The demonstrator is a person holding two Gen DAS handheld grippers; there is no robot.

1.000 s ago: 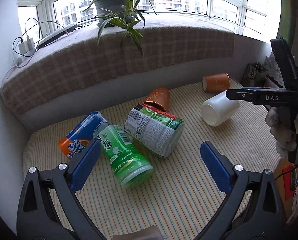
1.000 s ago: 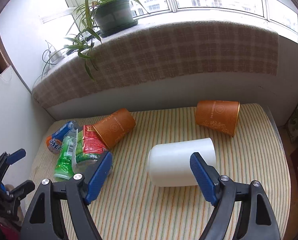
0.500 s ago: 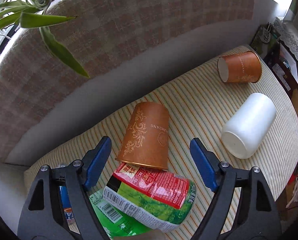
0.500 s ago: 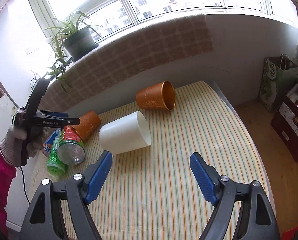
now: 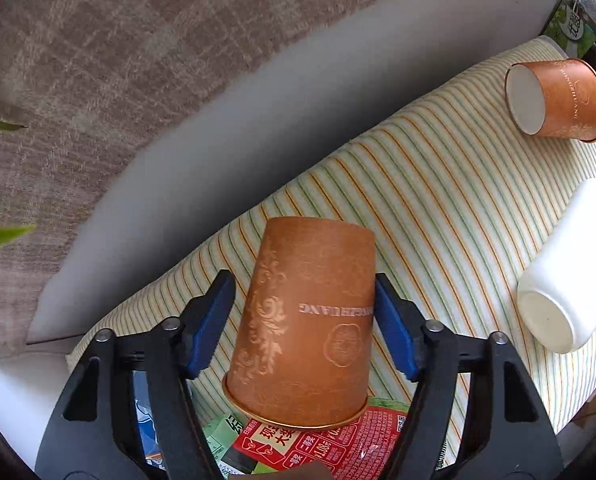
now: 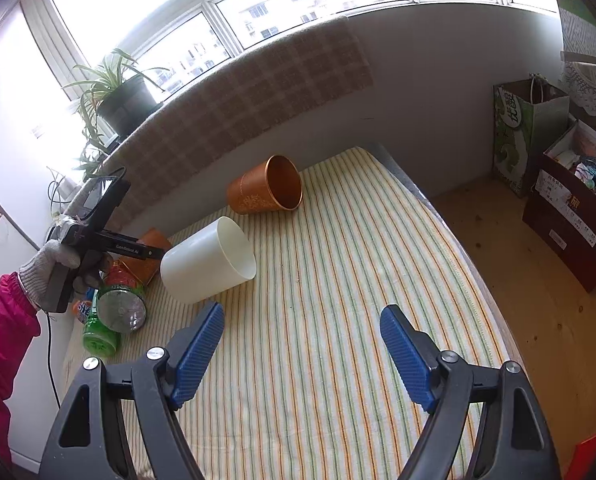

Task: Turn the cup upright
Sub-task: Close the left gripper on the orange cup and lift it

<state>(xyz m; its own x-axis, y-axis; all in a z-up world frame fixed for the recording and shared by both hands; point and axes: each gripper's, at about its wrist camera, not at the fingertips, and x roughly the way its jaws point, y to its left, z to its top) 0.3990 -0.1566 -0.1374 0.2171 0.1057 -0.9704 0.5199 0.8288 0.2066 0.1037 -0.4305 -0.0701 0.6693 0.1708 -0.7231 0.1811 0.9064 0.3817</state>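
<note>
An orange paper cup (image 5: 309, 320) lies on its side on the striped cloth, its rim resting against a red-and-green bottle (image 5: 329, 448). My left gripper (image 5: 302, 312) is open with its blue pads on either side of this cup: the right pad is at the cup's wall, the left pad stands a little off it. The cup shows partly behind the left gripper in the right wrist view (image 6: 150, 256). My right gripper (image 6: 302, 356) is open and empty above the cloth, apart from the cups.
A second orange cup (image 5: 557, 98) (image 6: 268, 192) and a white cup (image 5: 565, 264) (image 6: 210, 260) lie on their sides. Several bottles (image 6: 114, 312) lie at the left. The table edge (image 6: 449, 220) drops to the floor at the right, with bags (image 6: 525, 136) beyond.
My left gripper has moved forward and down so its pads now flank the orange cup. My right gripper has drawn back and turned right, away from the white cup.
</note>
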